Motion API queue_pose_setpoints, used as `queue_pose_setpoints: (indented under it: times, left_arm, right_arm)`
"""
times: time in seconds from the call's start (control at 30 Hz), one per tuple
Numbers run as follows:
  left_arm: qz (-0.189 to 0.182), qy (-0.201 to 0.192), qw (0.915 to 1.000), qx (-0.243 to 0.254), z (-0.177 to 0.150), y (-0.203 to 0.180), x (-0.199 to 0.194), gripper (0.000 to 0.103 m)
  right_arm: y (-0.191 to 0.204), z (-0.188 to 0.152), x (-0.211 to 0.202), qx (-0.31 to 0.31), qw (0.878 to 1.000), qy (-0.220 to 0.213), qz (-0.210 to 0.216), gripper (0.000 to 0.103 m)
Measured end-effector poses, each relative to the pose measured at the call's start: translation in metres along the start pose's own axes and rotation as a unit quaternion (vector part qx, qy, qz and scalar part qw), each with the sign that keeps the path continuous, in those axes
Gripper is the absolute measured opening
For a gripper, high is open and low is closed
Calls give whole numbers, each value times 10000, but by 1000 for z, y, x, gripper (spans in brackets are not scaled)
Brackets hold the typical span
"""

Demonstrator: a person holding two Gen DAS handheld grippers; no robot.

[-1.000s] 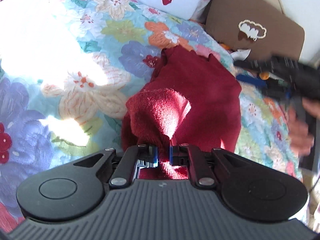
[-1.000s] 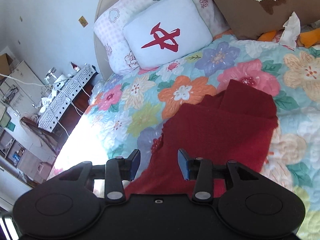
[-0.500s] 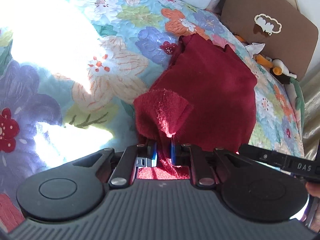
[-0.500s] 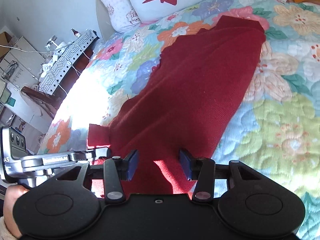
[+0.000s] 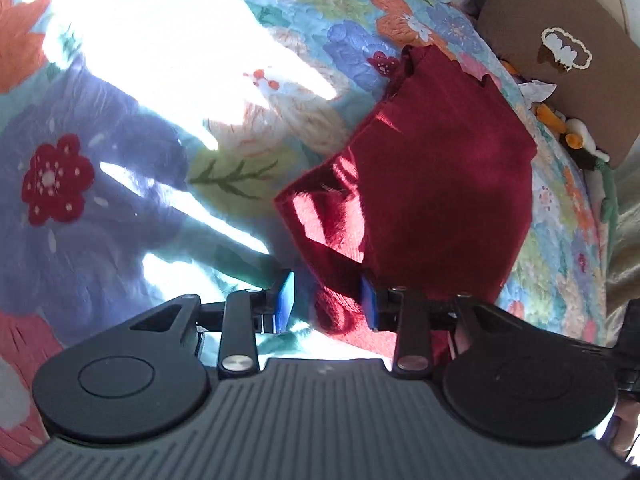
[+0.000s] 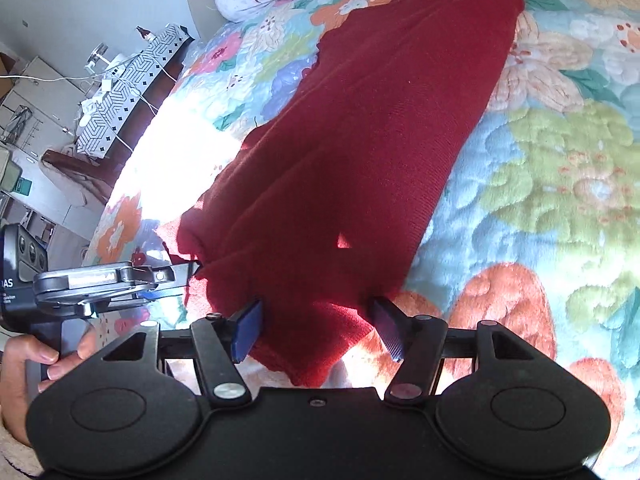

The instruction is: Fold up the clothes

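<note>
Left wrist view: left gripper (image 5: 327, 302) fingers spread apart, nothing clamped; red sweater (image 5: 432, 184) bunched just ahead, a fold lying between the fingers, on the floral quilt (image 5: 120, 208).

Right wrist view: right gripper (image 6: 318, 330) released, fingers straddling the sweater's near hem (image 6: 320, 344); sweater stretches away ahead. Left gripper off to its left, held by a hand (image 6: 36, 364).
</note>
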State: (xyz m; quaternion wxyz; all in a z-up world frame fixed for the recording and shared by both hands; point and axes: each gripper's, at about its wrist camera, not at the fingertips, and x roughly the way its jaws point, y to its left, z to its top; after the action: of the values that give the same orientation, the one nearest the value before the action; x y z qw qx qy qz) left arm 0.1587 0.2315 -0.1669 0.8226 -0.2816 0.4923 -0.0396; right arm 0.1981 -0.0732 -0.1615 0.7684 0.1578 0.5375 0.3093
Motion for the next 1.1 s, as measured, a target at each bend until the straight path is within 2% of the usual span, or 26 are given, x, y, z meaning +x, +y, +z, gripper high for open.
queue_pose_setpoints:
  times: [0.1, 0.13, 0.17, 0.23, 0.3, 0.33, 0.37, 0.43, 0.47, 0.63, 0.73, 0.8, 0.9, 1.03, 1.1]
  left_arm:
    - [-304, 127, 9993, -151, -5, 1, 6, 45]
    - [-405, 169, 9988, -202, -6, 2, 8, 50]
    - [-506, 211, 9982, -252, -8, 2, 10, 60]
    - [-708, 295, 9964, -353, -11, 3, 14, 69]
    - [-657, 165, 9969, -402, -12, 0, 19, 66]
    - [-652, 76, 9969, -438, -11, -2, 18, 59]
    - [-649, 3, 9972, -372, -10, -4, 16, 40]
    - [-641, -136, 9974, -296, -9, -6, 14, 25]
    - [-638, -163, 9973, -320, -9, -5, 15, 21]
    - [-407, -396, 9984, 10, -11, -20, 5, 18]
    - [-268, -629, 9966, 454, -11, -40, -11, 18]
    - [-278, -704, 9956, 546, -10, -47, -18, 17]
    - [-317, -779, 9947, 591, -12, -52, -29, 17]
    - [-33, -866, 9926, 849, -23, -57, -39, 17]
    - [23, -821, 9933, 811, -32, -53, -43, 17]
  right_arm:
    - [-8, -2, -1, 481, 9984, 203, 231, 67]
    - [-12, -3, 0, 646, 9969, 257, 356, 67]
    - [-15, -5, 2, 767, 9954, 306, 483, 67]
    - [-21, -7, 8, 959, 9921, 401, 697, 67]
    - [-28, -7, 16, 1138, 9894, 358, 832, 67]
    - [-31, -7, 20, 1281, 9866, 292, 964, 67]
    - [-33, -6, 23, 1386, 9843, 233, 1071, 67]
    - [-30, -3, 29, 1231, 9859, 205, 1116, 46]
    - [-26, -2, 32, 1052, 9883, 208, 1087, 26]
    - [1, 0, 22, 166, 9960, -180, 855, 17]
    - [21, -1, 5, -473, 9944, -530, 786, 16]
    - [30, 0, -8, -761, 9917, -715, 748, 15]
    - [32, 4, -20, -815, 9902, -805, 795, 15]
    - [32, 1, -18, -651, 9908, -662, 988, 15]
    - [37, -9, -15, -702, 9907, -584, 1012, 15]
